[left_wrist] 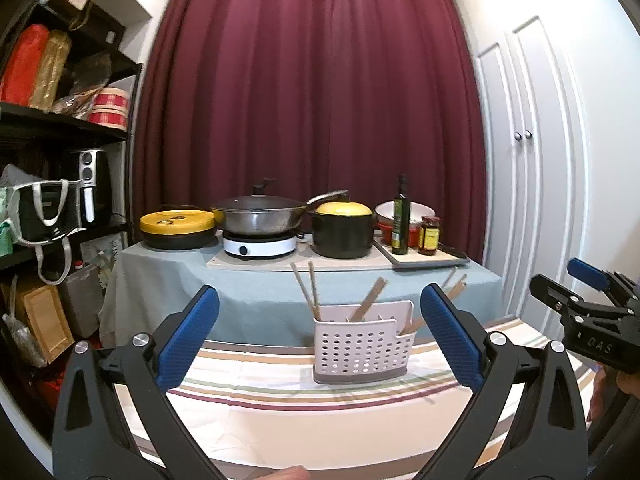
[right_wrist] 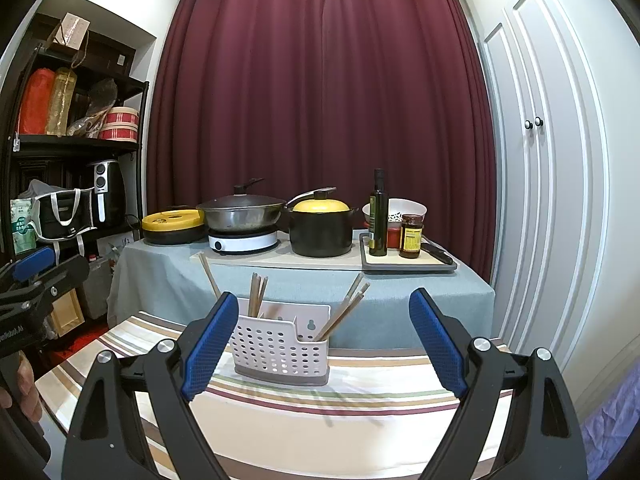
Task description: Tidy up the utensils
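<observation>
A white perforated utensil holder point(left_wrist: 362, 346) point(right_wrist: 280, 350) stands on the striped tablecloth point(left_wrist: 280, 412) point(right_wrist: 360, 408) near the table's far edge. Several wooden chopsticks point(left_wrist: 312, 292) point(right_wrist: 256, 294) stick up from it, leaning apart in both compartments. My left gripper point(left_wrist: 320, 332) hovers open in front of the holder, nothing between its blue pads. My right gripper point(right_wrist: 324, 340) is open too, at about the same distance, with the holder just behind its left pad. Each gripper shows at the edge of the other's view, the right gripper point(left_wrist: 592, 308) and the left gripper point(right_wrist: 36, 276).
Behind stands a grey-clothed table point(left_wrist: 256, 284) point(right_wrist: 160, 272) with a yellow-lidded pan point(left_wrist: 178, 228), a wok on a burner point(left_wrist: 260, 220), a black pot point(left_wrist: 342, 228), an oil bottle point(left_wrist: 401, 216) and a jar point(left_wrist: 429, 236). A black shelf unit point(left_wrist: 60, 128) fills the left, white cabinet doors point(right_wrist: 552, 160) the right.
</observation>
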Action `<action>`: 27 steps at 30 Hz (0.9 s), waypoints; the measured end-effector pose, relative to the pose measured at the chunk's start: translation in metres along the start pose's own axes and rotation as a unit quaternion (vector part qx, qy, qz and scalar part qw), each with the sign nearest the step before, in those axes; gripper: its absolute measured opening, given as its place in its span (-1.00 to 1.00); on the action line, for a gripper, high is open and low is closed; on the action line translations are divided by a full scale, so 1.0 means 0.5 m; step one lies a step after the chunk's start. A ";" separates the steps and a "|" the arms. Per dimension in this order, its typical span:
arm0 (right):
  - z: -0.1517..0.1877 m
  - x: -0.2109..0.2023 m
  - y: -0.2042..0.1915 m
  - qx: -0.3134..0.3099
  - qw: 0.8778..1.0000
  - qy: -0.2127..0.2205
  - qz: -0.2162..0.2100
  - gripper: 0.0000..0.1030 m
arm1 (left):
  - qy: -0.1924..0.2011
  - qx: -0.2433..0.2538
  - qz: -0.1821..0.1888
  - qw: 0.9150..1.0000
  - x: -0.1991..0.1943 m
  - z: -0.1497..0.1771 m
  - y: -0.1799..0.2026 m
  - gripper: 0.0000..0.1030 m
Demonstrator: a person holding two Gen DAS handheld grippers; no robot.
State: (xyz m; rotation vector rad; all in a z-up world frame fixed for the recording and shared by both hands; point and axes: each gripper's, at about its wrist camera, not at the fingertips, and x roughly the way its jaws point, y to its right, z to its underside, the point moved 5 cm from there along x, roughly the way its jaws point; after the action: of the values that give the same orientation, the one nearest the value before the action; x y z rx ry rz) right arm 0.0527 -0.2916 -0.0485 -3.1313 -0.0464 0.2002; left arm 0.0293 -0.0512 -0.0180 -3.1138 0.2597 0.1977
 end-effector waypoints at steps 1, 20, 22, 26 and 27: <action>0.000 0.000 0.000 0.000 1.000 0.000 0.000 0.64 | -0.001 0.004 -0.002 1.000 0.000 0.001 0.003 0.91; 0.026 0.006 0.009 0.002 1.000 -0.010 0.001 0.64 | -0.019 0.004 0.006 1.000 0.023 0.017 0.012 0.92; 0.029 0.009 0.010 0.002 1.000 -0.013 0.001 0.64 | -0.021 0.011 0.005 1.000 0.029 0.020 0.015 0.92; 0.034 0.019 0.012 0.004 1.000 -0.019 0.002 0.64 | -0.031 0.012 0.003 0.999 0.045 0.027 0.014 0.92; 0.037 0.021 0.013 0.005 1.000 -0.021 0.003 0.64 | -0.034 0.011 0.001 0.999 0.050 0.030 0.011 0.92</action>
State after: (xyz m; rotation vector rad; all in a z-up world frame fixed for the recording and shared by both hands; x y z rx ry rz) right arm 0.0611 -0.2977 -0.0682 -3.1179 -0.0362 0.2640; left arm 0.0507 -0.0606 -0.0358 -3.0788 0.2632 0.2978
